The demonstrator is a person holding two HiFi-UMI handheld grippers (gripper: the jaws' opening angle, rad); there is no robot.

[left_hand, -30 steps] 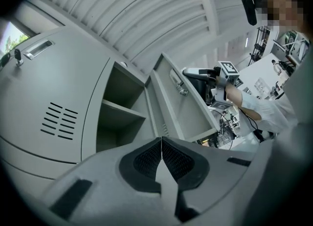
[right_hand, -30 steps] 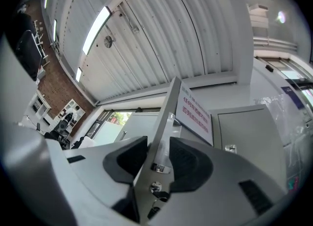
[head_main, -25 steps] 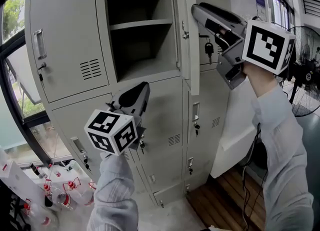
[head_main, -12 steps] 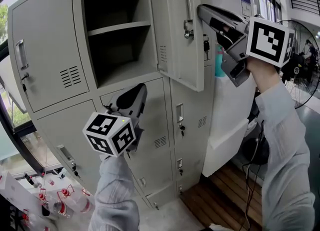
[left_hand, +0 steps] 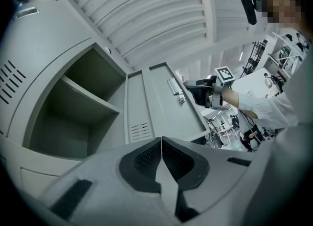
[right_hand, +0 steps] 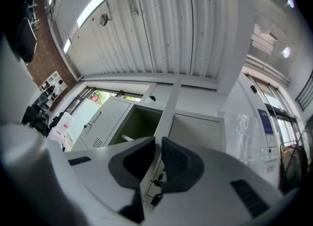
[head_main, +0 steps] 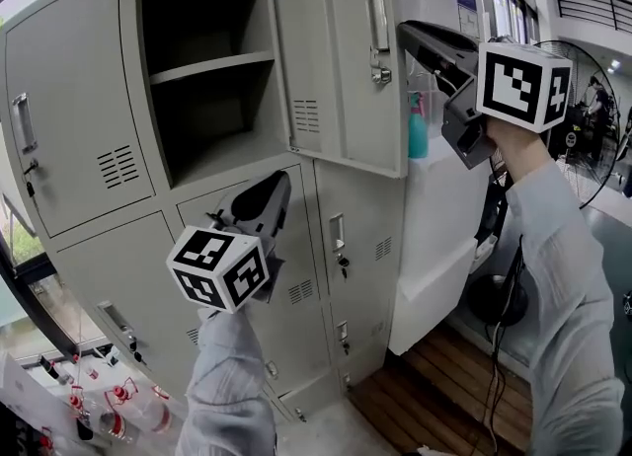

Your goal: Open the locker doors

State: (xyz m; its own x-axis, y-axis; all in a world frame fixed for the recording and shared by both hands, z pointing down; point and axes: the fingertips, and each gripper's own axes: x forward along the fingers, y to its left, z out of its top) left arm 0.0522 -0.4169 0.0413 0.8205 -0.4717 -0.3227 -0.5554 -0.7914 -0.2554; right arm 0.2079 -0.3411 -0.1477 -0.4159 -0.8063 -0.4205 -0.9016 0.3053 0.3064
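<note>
Watching three feeds; each is giving me something different. Head view is showing both tools at once: left gripper (head_main: pixel 286 180) is hovering in front of a closed door (head_main: pixel 301 247) just under the open compartment (head_main: pixel 247 118). Right gripper (head_main: pixel 403 35) is sitting at the free edge of the open door (head_main: pixel 346 99), which is standing out from the top middle of the locker bank (head_main: pixel 130 99). Head view alone is also showing the lower rows of doors with their handles, plus a teal bottle (head_main: pixel 417 133) just past the open door.

Only the right gripper view is showing the grip itself. Its jaws have just been closing, the door's edge is running straight in between them, and the pads are looking pressed onto it. That feed is also the only one catching a key (right_hand: pixel 156 196) dangling below the jaws; I'm not able to tell which door it's on.

Left gripper view is showing its own jaws meeting tip to tip with nothing in them. It's also catching the right gripper side-on, close beside the open door's handle (left_hand: pixel 173 85).

Counting now: two grippers, two marker cubes (left cube (head_main: pixel 219 268), right cube (head_main: pixel 521 84)), one open door, one shelf (head_main: pixel 212 67) in the compartment, at least five closed doors, one fan (head_main: pixel 592 79). Red-capped bottles (head_main: pixel 99 410) at lower left are overlapping too much to count.
</note>
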